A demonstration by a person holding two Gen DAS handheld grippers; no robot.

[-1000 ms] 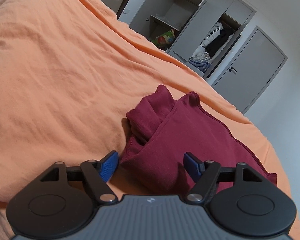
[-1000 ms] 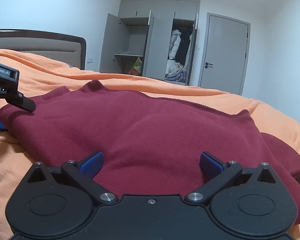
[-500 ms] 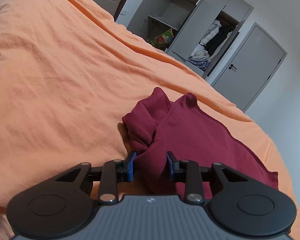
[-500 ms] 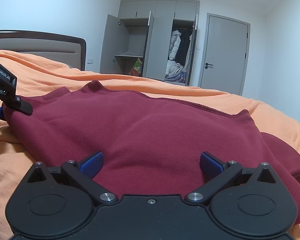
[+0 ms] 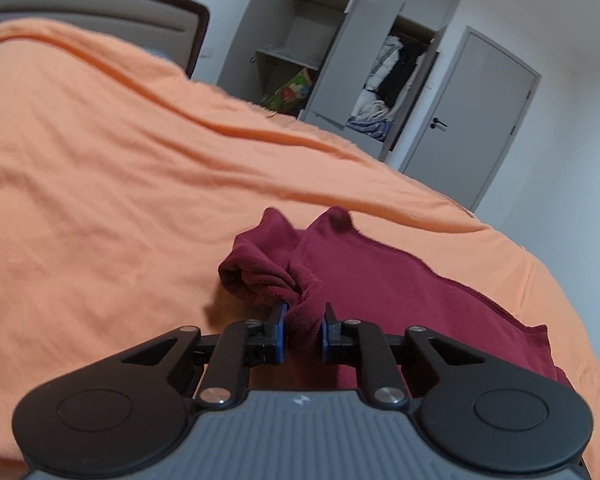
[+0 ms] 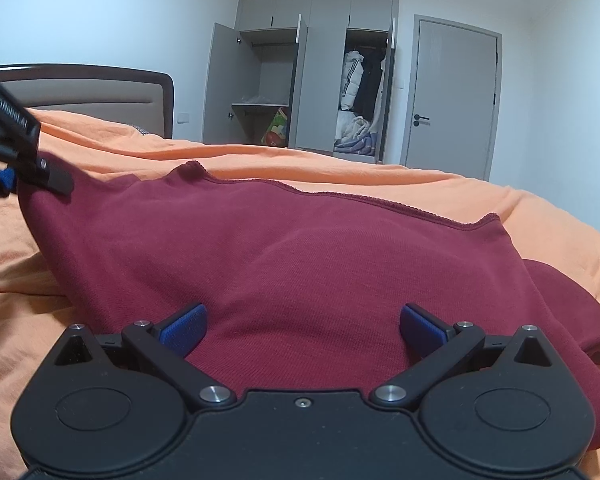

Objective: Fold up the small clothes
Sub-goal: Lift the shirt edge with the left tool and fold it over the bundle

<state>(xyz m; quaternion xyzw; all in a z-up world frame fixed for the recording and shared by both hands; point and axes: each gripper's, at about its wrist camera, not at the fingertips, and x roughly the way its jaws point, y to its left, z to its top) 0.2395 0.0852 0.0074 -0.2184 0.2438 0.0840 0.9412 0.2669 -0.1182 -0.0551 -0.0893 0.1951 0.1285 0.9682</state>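
Note:
A dark red garment (image 5: 380,276) lies on the orange bedspread (image 5: 99,184). In the left wrist view my left gripper (image 5: 303,332) is shut on a bunched fold at the garment's near left corner, beside a rolled sleeve (image 5: 255,264). The same dark red garment (image 6: 300,248) fills the middle of the right wrist view, its left corner lifted by the left gripper (image 6: 7,176) at the frame's left edge. My right gripper (image 6: 302,330) stands open over the garment's near edge, cloth lying between its blue pads (image 6: 183,328).
The orange bedspread (image 6: 420,184) covers the whole bed. A padded headboard (image 6: 99,92) stands at the far left. Behind the bed an open grey wardrobe (image 6: 312,76) holds hanging and piled clothes, with a closed grey door (image 6: 452,96) to its right.
My left gripper closed on the garment's corner fold and has lifted it, tilting upward. The right gripper has stayed open in the same place.

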